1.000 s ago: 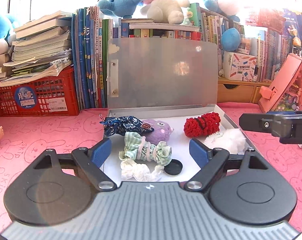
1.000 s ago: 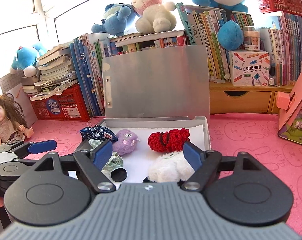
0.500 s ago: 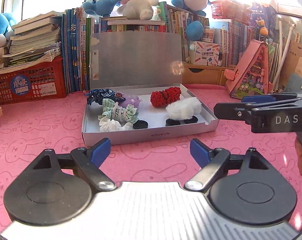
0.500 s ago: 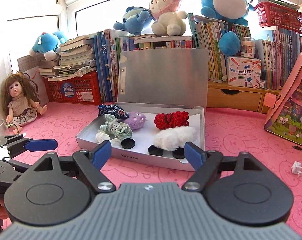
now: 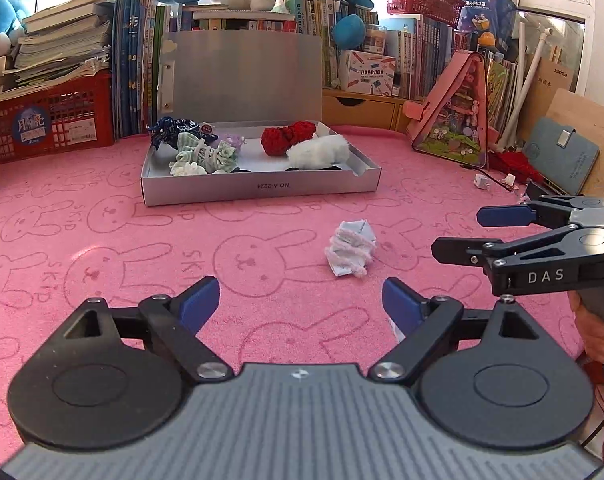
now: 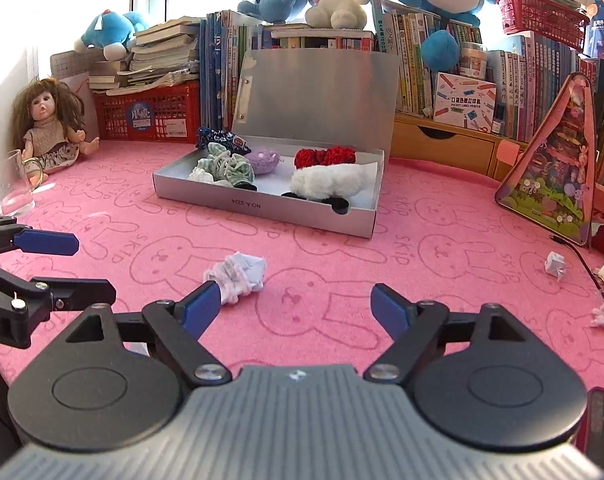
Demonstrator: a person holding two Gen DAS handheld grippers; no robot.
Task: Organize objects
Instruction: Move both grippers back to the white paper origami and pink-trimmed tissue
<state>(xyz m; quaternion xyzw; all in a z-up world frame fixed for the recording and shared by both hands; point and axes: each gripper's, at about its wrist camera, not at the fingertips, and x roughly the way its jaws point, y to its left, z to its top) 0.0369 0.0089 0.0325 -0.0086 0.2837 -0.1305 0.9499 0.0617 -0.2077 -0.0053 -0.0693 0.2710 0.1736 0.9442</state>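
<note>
An open silver box (image 5: pixel 258 190) (image 6: pixel 262 206) with its lid upright stands on the pink mat. It holds several hair scrunchies: dark blue (image 5: pixel 170 128), green check (image 5: pixel 206 154), purple (image 6: pixel 264 160), red (image 5: pixel 288 138) (image 6: pixel 325 156) and white fluffy (image 5: pixel 319 152) (image 6: pixel 329 182). A pale white-and-pink scrunchie (image 5: pixel 351 248) (image 6: pixel 238 270) lies loose on the mat in front of the box. My left gripper (image 5: pixel 300 306) is open and empty, short of it. My right gripper (image 6: pixel 296 306) is open and empty, with the loose scrunchie by its left finger.
A doll (image 6: pixel 46 124) and a clear glass (image 6: pixel 10 184) sit at the far left. A red crate (image 5: pixel 42 120), books and plush toys line the back. A pink triangular case (image 5: pixel 457 124) (image 6: pixel 557 164) stands right. Small paper scraps (image 6: pixel 555 266) lie on the mat at right.
Both grippers have pulled back from over the box toward the near side of the mat. The loose pale scrunchie has come into view in front of them. Both stayed open.
</note>
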